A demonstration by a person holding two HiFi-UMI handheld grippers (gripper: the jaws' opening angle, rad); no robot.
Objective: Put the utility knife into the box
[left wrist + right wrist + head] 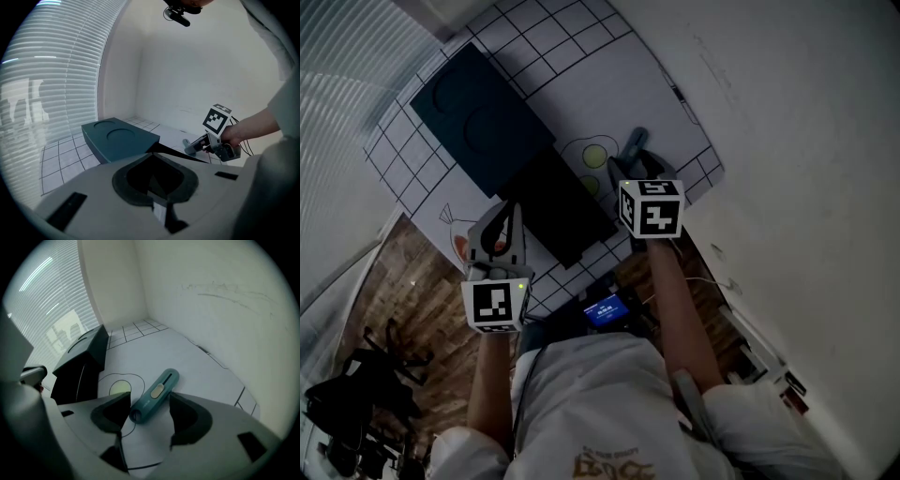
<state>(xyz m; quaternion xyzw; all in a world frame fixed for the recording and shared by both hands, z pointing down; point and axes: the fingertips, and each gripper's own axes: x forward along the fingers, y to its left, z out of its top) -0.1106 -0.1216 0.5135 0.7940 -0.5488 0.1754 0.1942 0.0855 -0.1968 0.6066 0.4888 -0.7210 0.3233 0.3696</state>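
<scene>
The teal utility knife (155,394) lies flat on the white mat, with its near end between the jaws of my right gripper (149,400). Those jaws stand wide apart and the pads do not press on it. From the head view the knife (634,142) pokes out just beyond the right gripper (630,167). The dark box (567,206) is open, its lid (478,108) lying further back. My left gripper (508,214) hovers at the box's near left side. Its tips (153,143) meet with nothing between them, pointing toward the box (119,139).
A fried-egg drawing (119,387) is printed on the gridded mat (675,103) just left of the knife. White wall runs along the right, window blinds (51,79) along the left. Below the table edge are wood floor, a dark chair (356,375) and a blue-lit device (607,309).
</scene>
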